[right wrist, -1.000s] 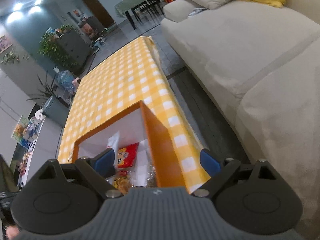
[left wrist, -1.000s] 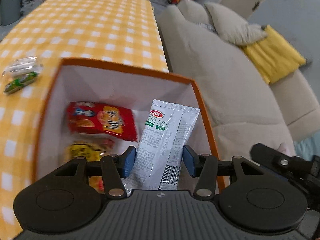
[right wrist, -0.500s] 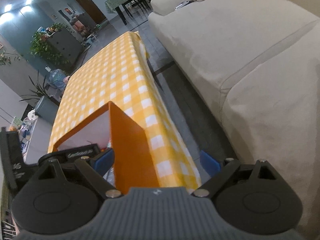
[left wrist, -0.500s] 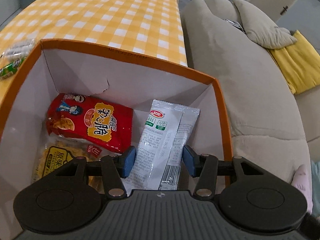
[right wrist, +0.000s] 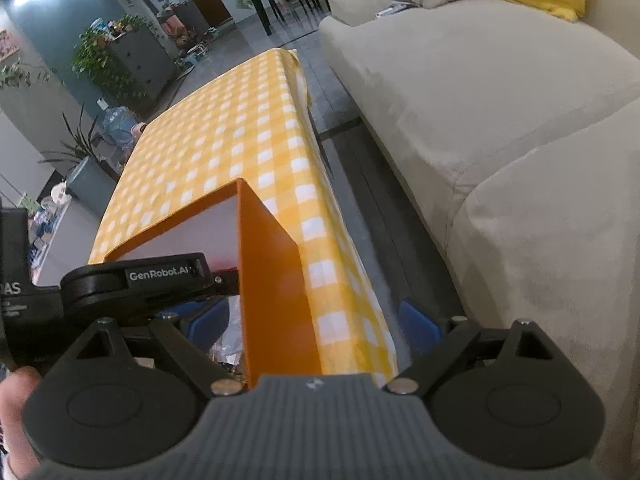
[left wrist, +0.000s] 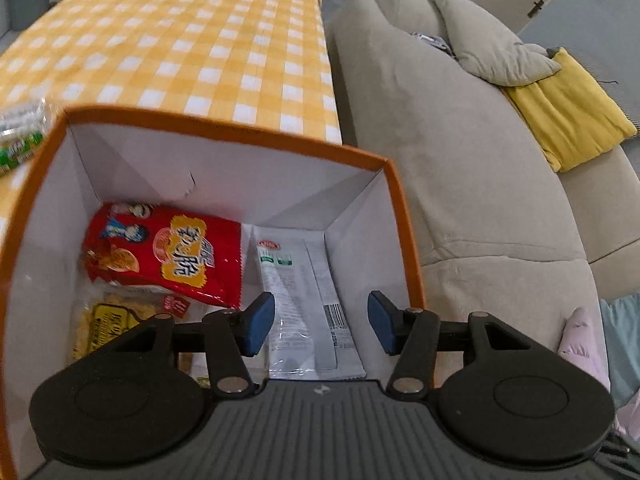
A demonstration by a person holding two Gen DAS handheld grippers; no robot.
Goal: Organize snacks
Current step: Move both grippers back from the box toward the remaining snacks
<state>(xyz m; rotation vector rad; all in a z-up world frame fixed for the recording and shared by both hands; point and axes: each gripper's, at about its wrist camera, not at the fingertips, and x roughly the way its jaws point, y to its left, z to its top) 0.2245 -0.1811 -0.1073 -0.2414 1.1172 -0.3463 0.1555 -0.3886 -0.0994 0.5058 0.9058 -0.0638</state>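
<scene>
Left wrist view: white snack packet point(left wrist: 308, 304) lies flat on the orange box point(left wrist: 404, 216) floor, long axis running away from the camera, logo end farthest; left gripper point(left wrist: 321, 322), jaws just widened, hangs above it, pads clear; right gripper point(right wrist: 314, 322) straddles the box wall, jaws wide apart.

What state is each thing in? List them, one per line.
left gripper: open, jaws just widened, over the box.
white packet: released, lying in the box.
red snack bag: lying in the box.
orange box: open-topped, on the table.
right gripper: open, straddling the box's wall.
</scene>
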